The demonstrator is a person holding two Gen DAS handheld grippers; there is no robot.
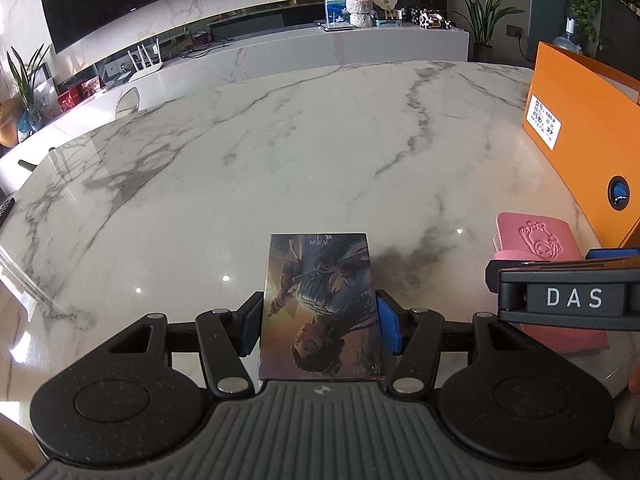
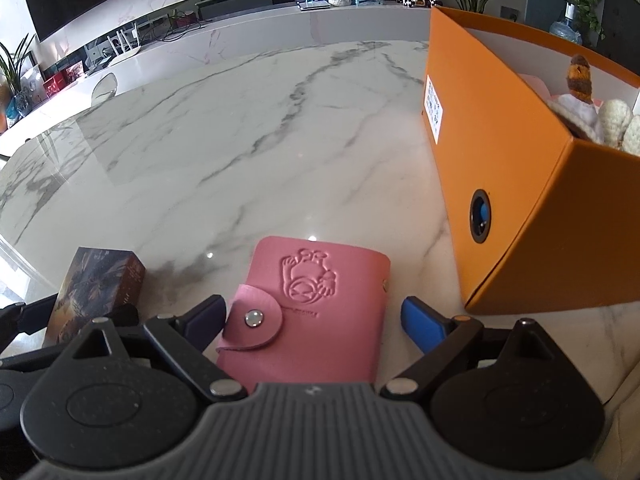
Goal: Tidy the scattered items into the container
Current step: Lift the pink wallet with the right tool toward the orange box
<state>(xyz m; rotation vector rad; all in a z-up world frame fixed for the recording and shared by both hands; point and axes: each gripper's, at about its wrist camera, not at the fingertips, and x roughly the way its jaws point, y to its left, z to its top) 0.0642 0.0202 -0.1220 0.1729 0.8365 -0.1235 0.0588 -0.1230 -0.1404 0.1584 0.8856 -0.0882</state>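
A picture-printed card box (image 1: 320,304) lies on the marble table (image 1: 280,140) between the blue pads of my left gripper (image 1: 320,330), which is shut on its two sides. The same card box (image 2: 96,288) shows at the lower left of the right wrist view. A pink snap wallet (image 2: 316,312) with an embossed figure lies flat between the fingers of my right gripper (image 2: 316,322), which is open; the right pad stands slightly off the wallet's edge. The orange container box (image 2: 500,168) stands just right of the wallet, open at the top.
Plush toys (image 2: 588,100) lie inside the orange box (image 1: 580,140). The pink wallet (image 1: 536,240) and part of the right gripper (image 1: 568,296) sit to the right in the left wrist view. A TV console and plants stand beyond the table's far edge.
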